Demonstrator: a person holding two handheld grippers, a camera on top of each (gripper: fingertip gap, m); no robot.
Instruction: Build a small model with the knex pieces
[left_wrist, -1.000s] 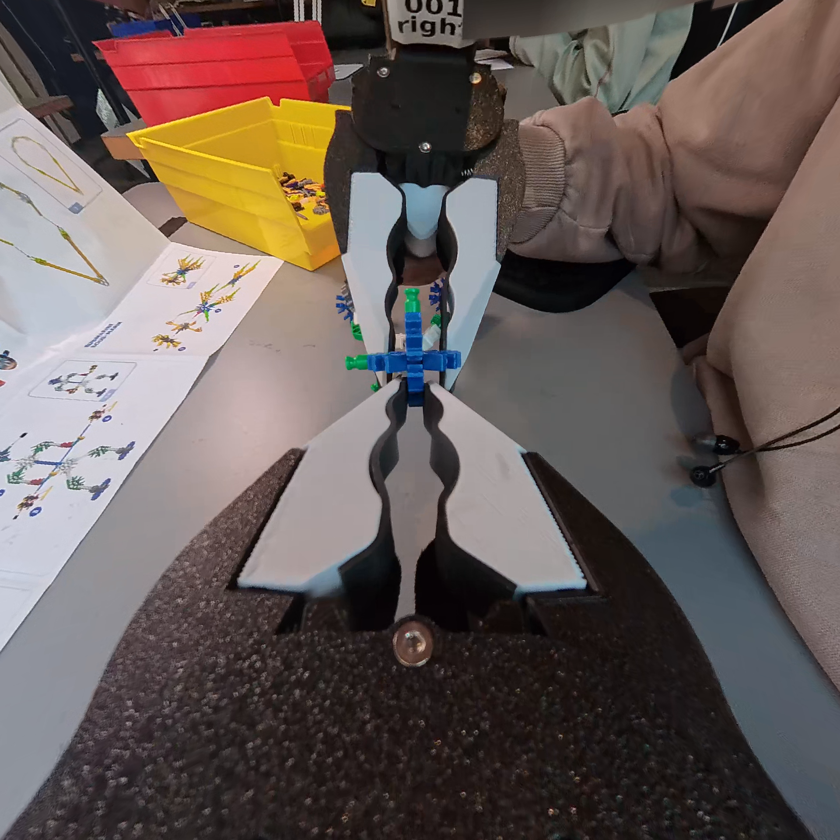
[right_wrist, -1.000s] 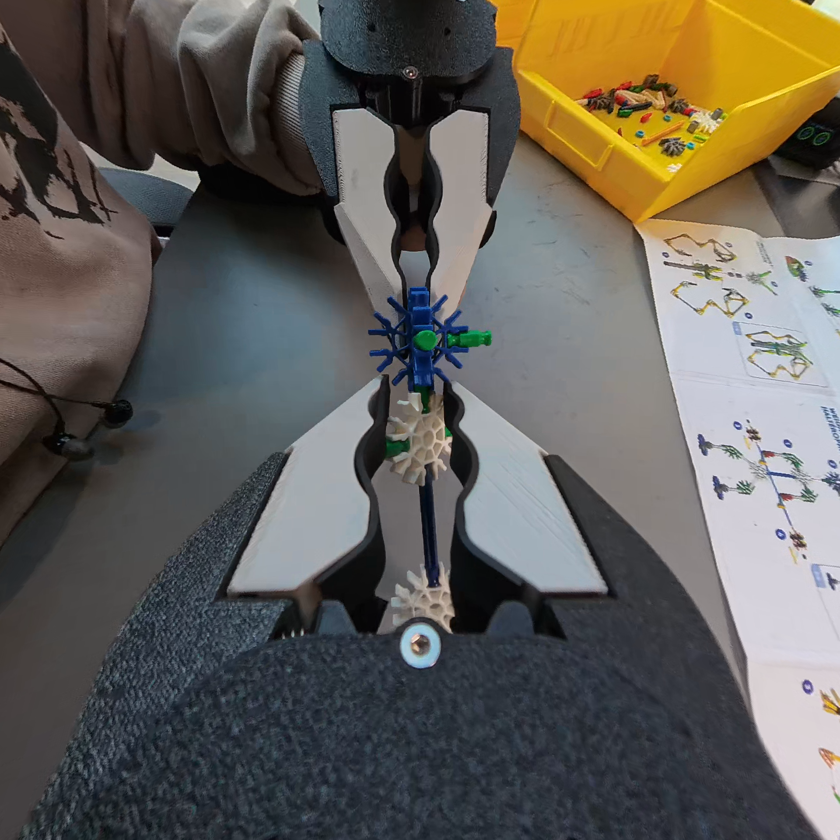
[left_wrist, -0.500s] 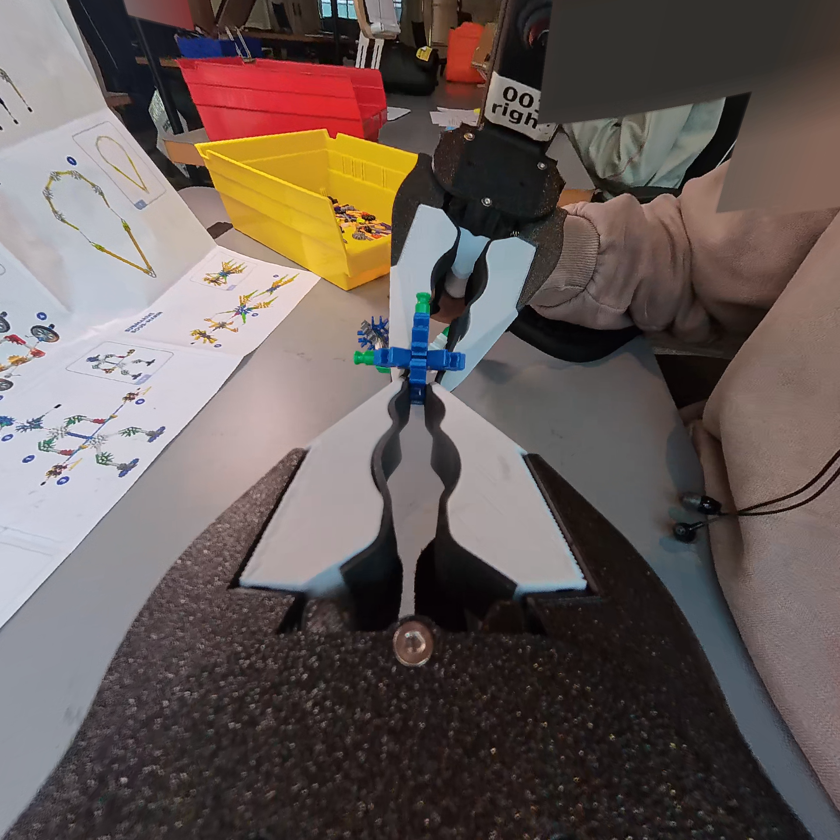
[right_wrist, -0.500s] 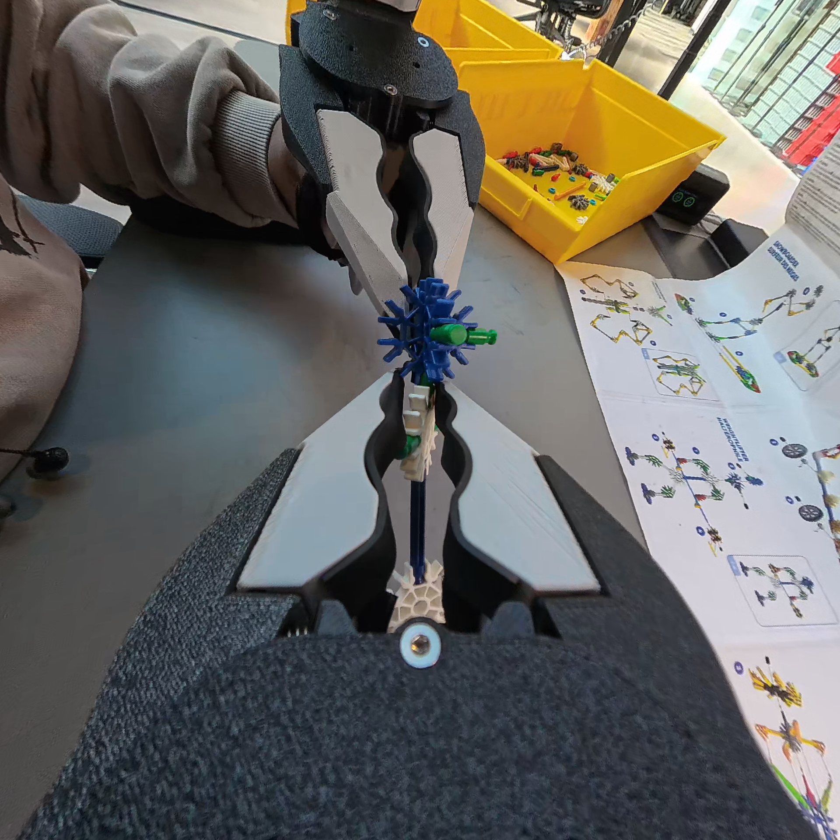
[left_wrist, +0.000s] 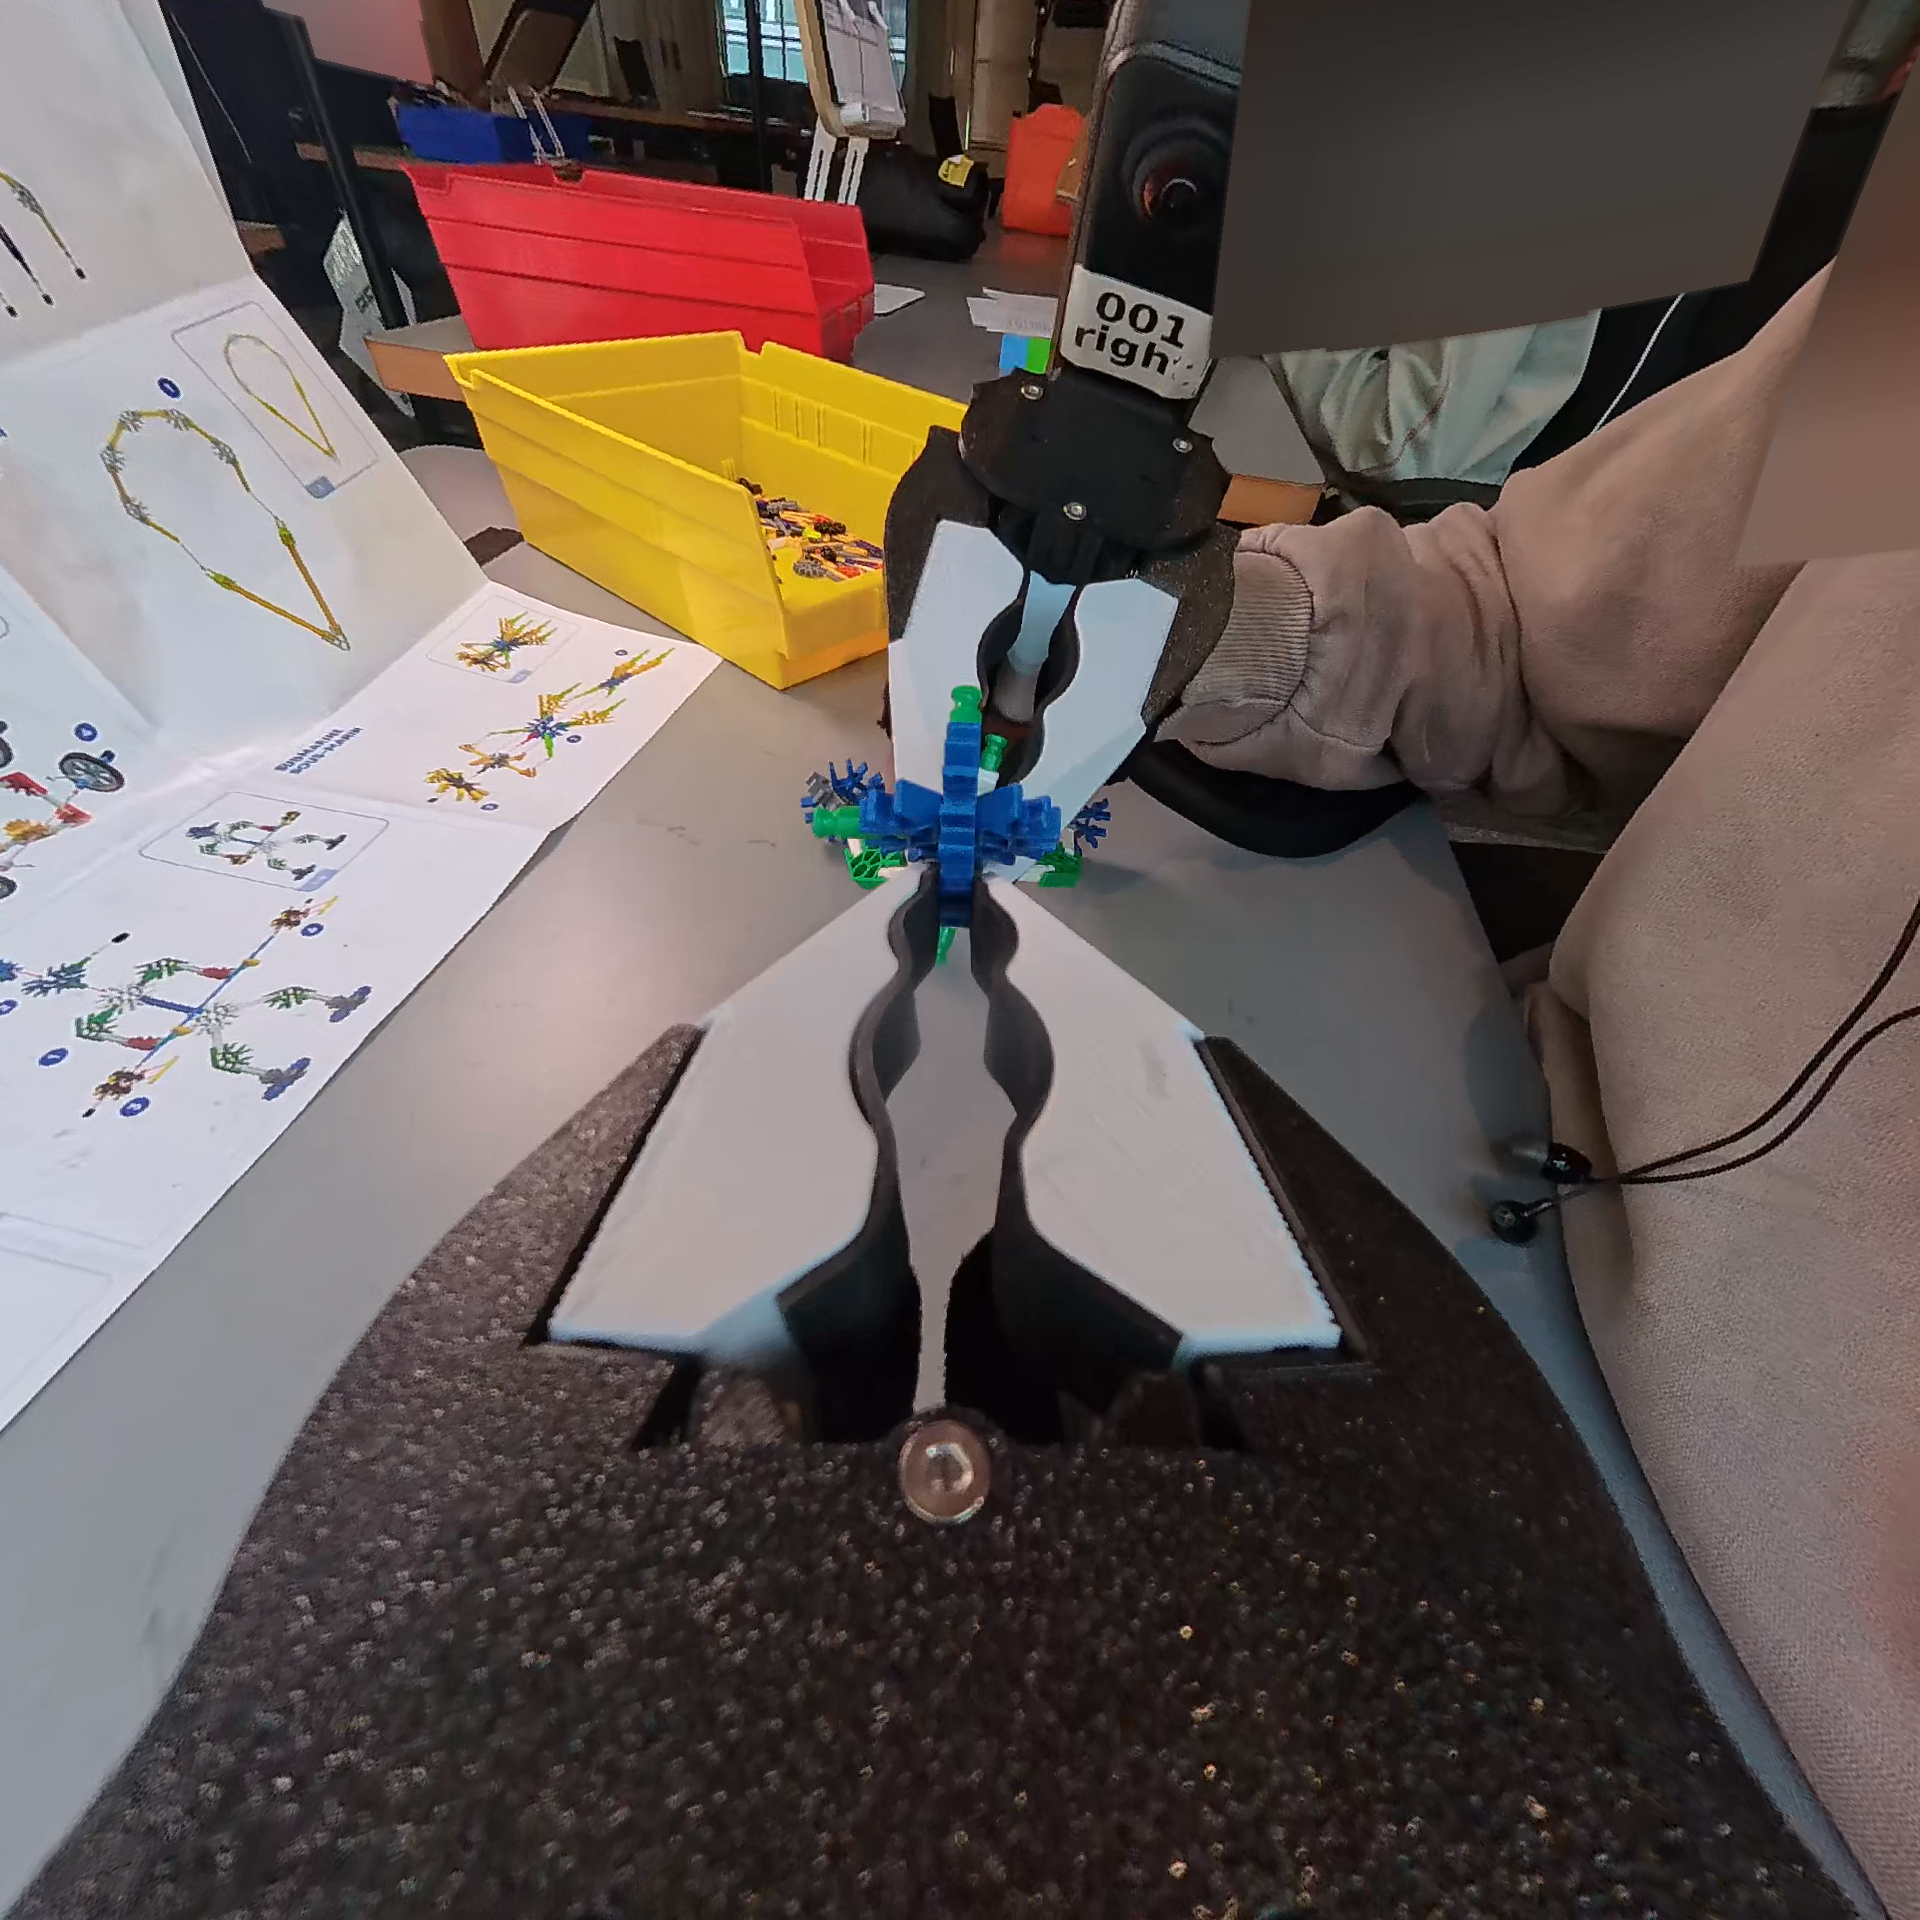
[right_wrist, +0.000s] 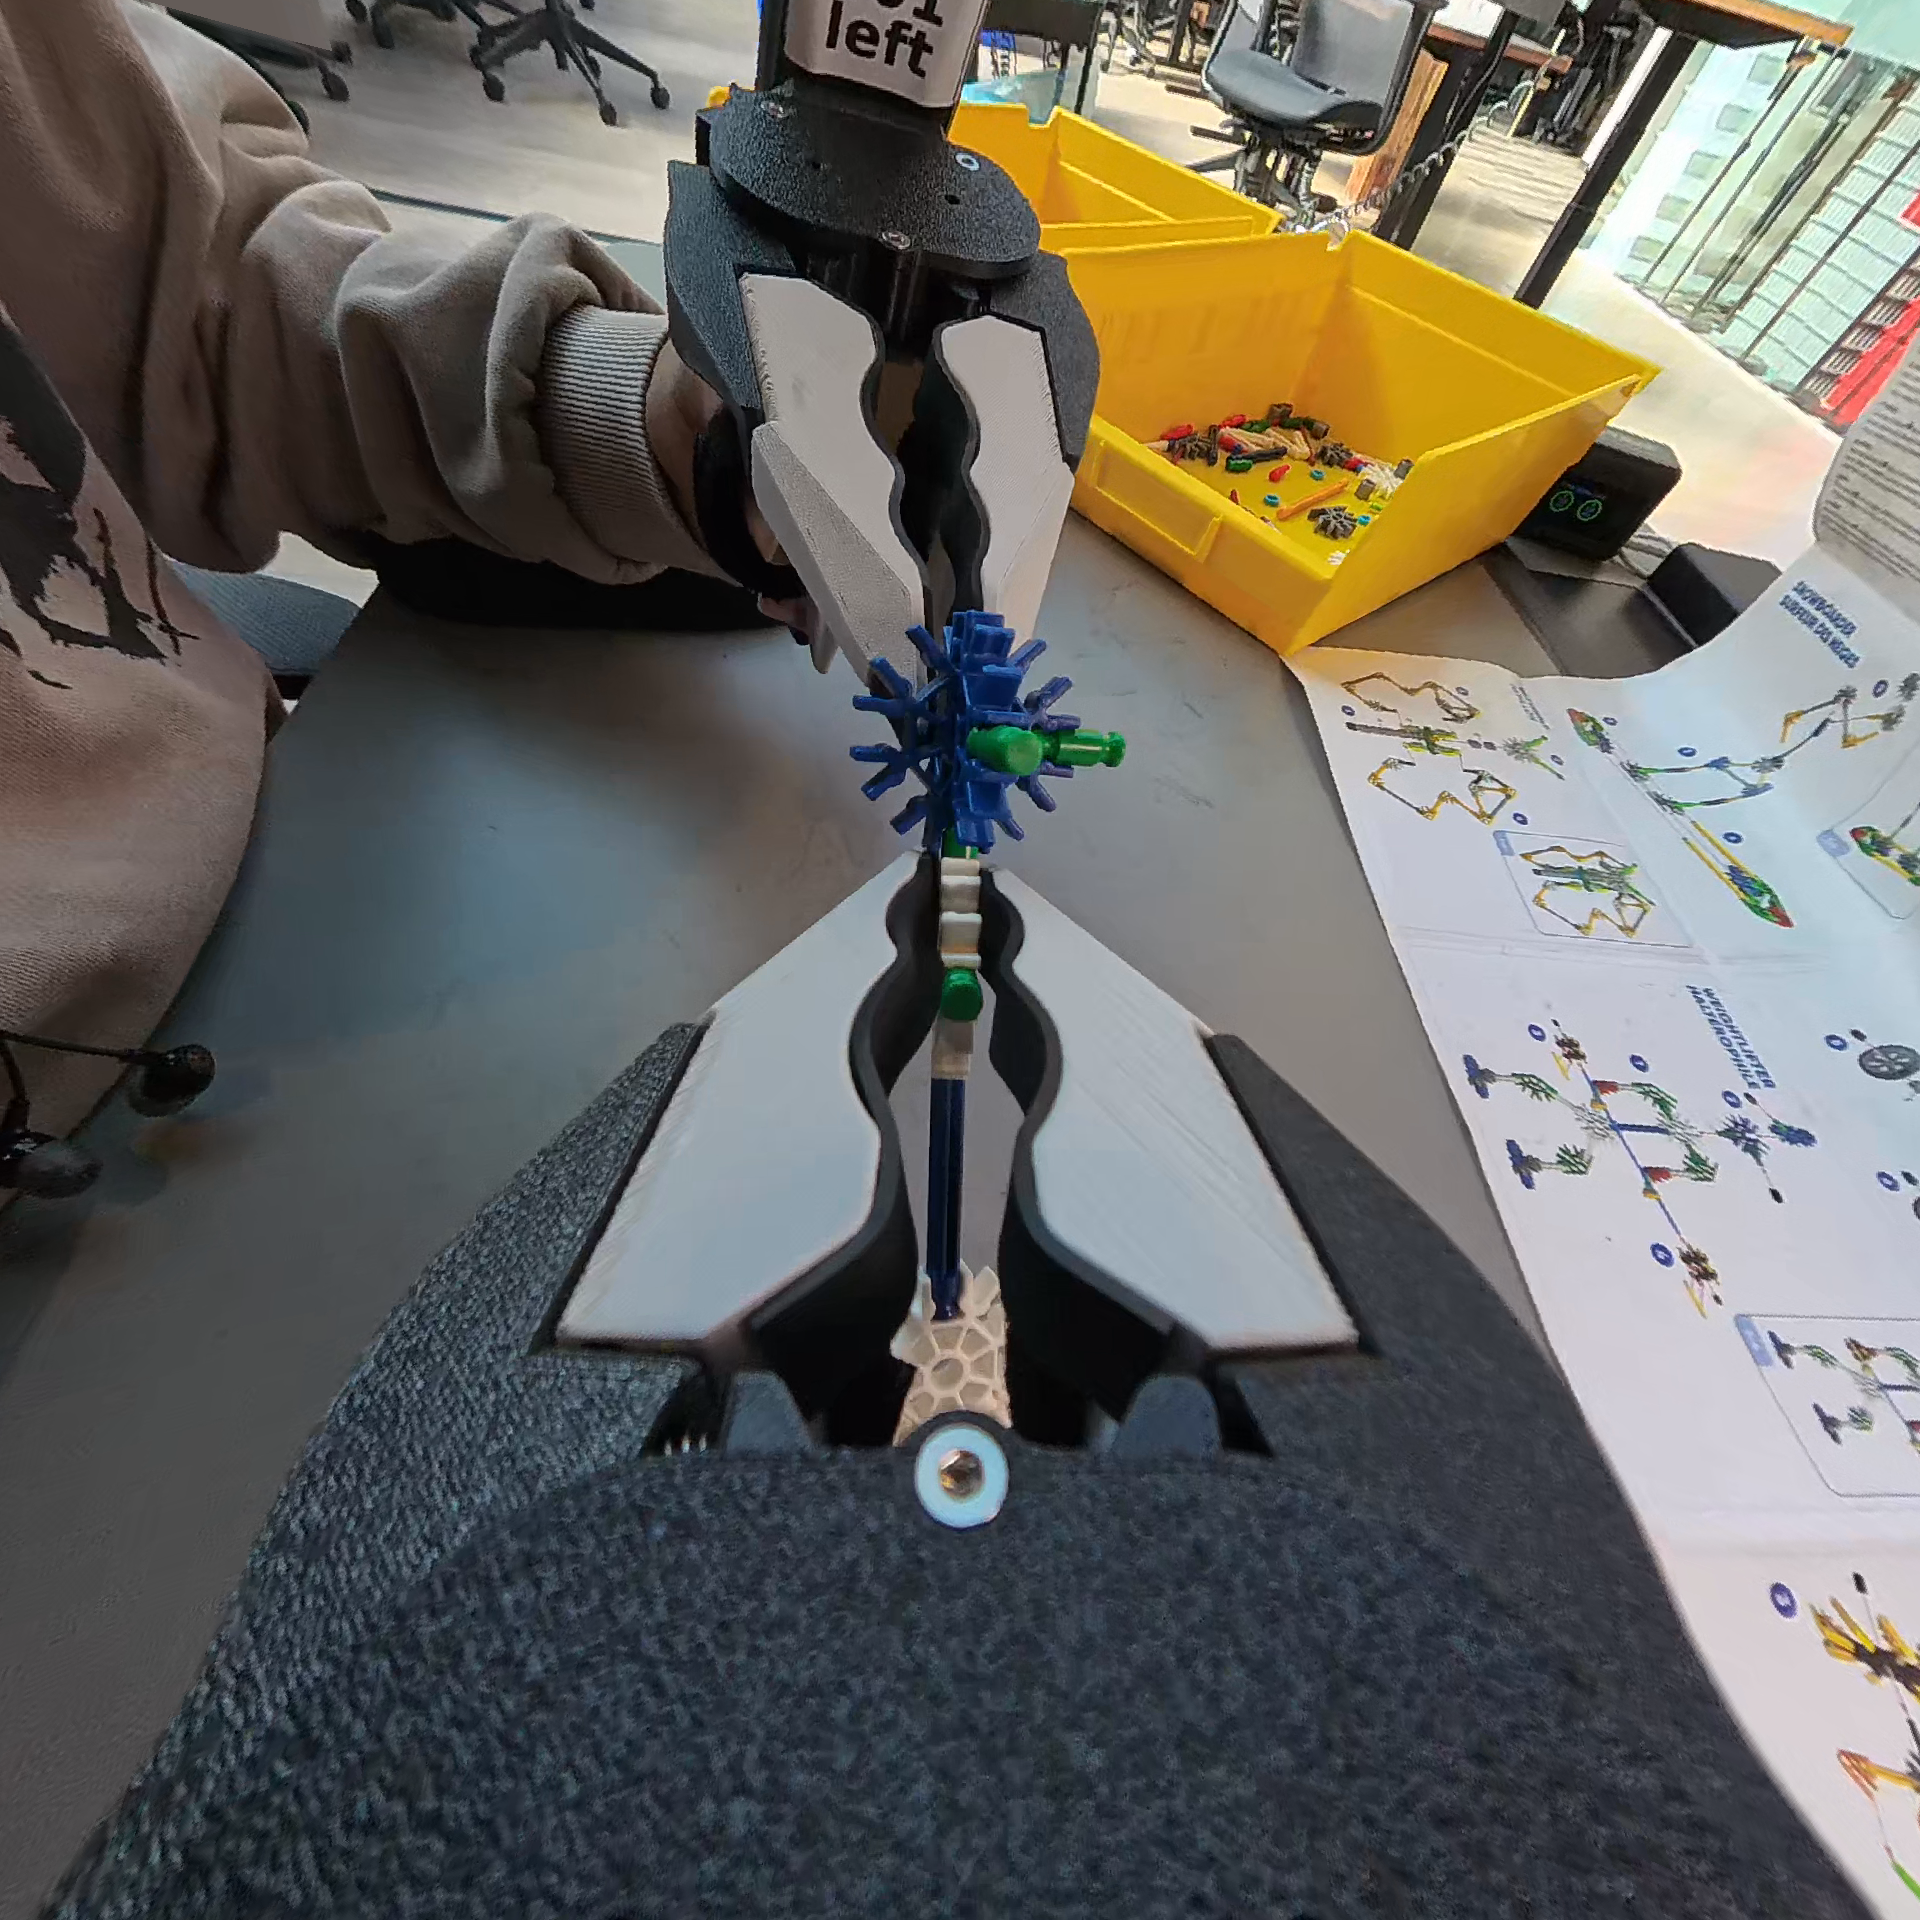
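Observation:
A small toy assembly hangs between my two grippers above the grey table (left_wrist: 623, 987). My left gripper (left_wrist: 956, 883) is shut on its blue snowflake connector (left_wrist: 956, 821), which carries a short green rod (left_wrist: 831, 826). My right gripper (right_wrist: 956, 862) is shut on the white connector (right_wrist: 958, 914) behind it, seen edge-on. A dark blue rod (right_wrist: 948, 1174) runs back between its fingers to a second white connector (right_wrist: 956, 1361). The grippers face each other tip to tip: the right gripper (left_wrist: 997, 769) in the left wrist view, the left gripper (right_wrist: 935, 644) in the right wrist view.
A yellow bin (left_wrist: 665, 499) of small parts stands behind, also in the right wrist view (right_wrist: 1351, 343), with a red bin (left_wrist: 623, 260) beyond. Instruction sheets (left_wrist: 260, 831) (right_wrist: 1662, 935) lie alongside. Loose green and blue pieces (left_wrist: 868, 862) lie under the assembly. Beige sleeves (left_wrist: 1455, 644) and an earphone cord (left_wrist: 1538, 1216) are close. Both grippers' tips are close together, under 4 cm apart.
Both grippers have risen and tilted up with the assembly held between them. The white connector has turned from face-on to edge-on. Loose pieces on the table have come into view below.

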